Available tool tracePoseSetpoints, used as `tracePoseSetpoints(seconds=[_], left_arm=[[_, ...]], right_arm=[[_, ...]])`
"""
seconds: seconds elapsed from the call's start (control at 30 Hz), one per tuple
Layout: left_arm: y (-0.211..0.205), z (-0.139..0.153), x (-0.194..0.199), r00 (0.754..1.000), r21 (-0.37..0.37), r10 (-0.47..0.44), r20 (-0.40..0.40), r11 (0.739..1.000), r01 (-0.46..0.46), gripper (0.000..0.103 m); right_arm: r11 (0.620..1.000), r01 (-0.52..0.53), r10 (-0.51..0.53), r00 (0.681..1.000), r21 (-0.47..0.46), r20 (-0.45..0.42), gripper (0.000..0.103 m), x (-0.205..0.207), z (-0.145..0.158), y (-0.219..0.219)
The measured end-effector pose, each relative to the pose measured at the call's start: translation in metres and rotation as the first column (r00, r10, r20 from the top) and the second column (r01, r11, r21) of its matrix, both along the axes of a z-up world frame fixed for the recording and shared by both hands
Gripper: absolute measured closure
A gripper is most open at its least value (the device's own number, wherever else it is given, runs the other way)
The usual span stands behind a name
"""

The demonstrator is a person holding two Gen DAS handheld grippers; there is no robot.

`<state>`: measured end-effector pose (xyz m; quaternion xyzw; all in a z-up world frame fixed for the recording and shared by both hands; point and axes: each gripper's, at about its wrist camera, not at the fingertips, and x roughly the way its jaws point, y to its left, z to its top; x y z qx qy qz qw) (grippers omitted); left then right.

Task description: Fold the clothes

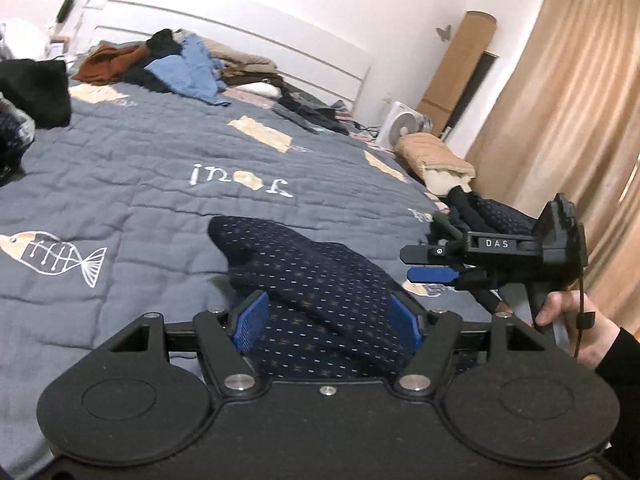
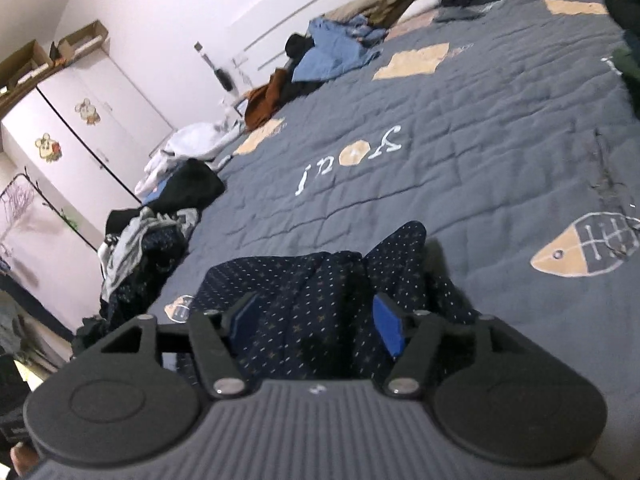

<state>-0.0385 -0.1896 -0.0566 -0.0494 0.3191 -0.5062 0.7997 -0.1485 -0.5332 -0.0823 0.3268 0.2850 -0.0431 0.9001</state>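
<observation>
A navy garment with small pale dots (image 1: 304,264) lies bunched on the grey quilted bed (image 1: 152,160). My left gripper (image 1: 328,320) is low over its near end, open, with its blue pads (image 1: 250,322) wide apart and cloth bulging between them. My right gripper (image 2: 316,320) is also open over the navy garment (image 2: 320,292), with folds of the cloth lying between its blue pads (image 2: 390,328). In the left wrist view the right gripper (image 1: 412,264) shows from the side at the right, held by a hand (image 1: 560,312).
Unfolded clothes (image 1: 180,60) are heaped at the headboard. More clothes (image 2: 160,232) pile along the bed's left edge, near a white wardrobe (image 2: 80,128). Folded items (image 1: 436,156) sit at the right edge by the curtains (image 1: 560,100). A small fan (image 1: 400,126) stands beyond.
</observation>
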Motion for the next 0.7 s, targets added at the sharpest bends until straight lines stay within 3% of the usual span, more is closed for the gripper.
tracePoseSetpoints(seconds=[0.53, 0.67, 0.7], left_arm=[[0.005, -0.003, 0.002, 0.999, 0.02, 0.002, -0.034, 1.0, -0.001, 0.038], [0.006, -0.004, 0.001, 0.999, 0.037, 0.004, -0.032, 0.999, -0.003, 0.038], [0.005, -0.004, 0.001, 0.999, 0.043, 0.005, -0.031, 0.999, -0.003, 0.038]], right_arm=[[0.994, -0.092, 0.098, 0.99, 0.063, -0.097, 0.03, 0.051, -0.036, 0.003], [0.996, -0.083, 0.086, 0.99, 0.029, -0.108, 0.031, 0.052, -0.04, 0.013], [0.997, -0.078, 0.079, 0.991, 0.019, -0.105, 0.036, 0.052, -0.04, 0.015]])
